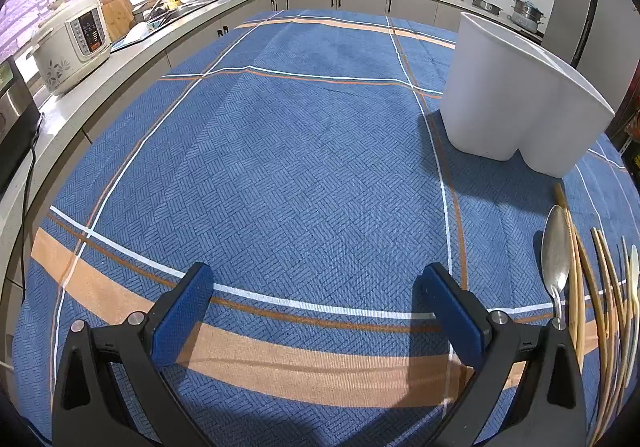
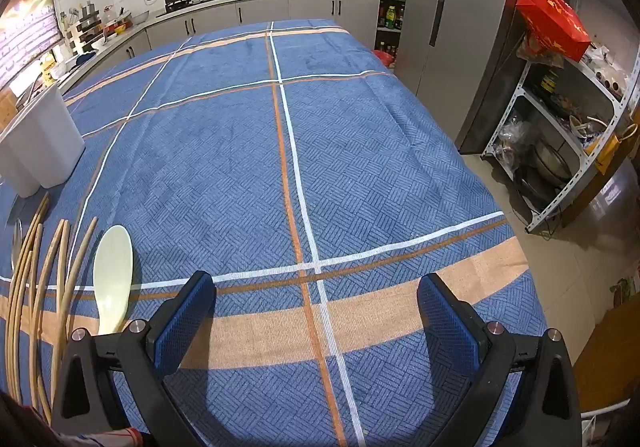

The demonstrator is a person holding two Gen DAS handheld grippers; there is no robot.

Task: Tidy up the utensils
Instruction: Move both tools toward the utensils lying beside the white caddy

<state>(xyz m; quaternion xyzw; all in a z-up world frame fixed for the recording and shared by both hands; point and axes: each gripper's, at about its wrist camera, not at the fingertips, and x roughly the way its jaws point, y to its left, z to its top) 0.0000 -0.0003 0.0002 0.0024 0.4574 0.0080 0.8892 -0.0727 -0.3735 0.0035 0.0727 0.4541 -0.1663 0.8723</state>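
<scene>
Beside the white holder [image 1: 516, 95], between both wide-open, empty grippers [image 1: 316, 311] [image 2: 316, 311], chopsticks [image 2: 48, 279], a metal spoon [image 1: 555, 255] and a pale spoon [image 2: 114, 271] lie loose, seemingly awaiting sorting into it.

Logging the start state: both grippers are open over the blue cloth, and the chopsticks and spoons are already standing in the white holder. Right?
Not quite. The chopsticks, the metal spoon and the cream spoon lie flat on the cloth, in front of the white holder, as both wrist views show. Left gripper and right gripper are open.
</scene>
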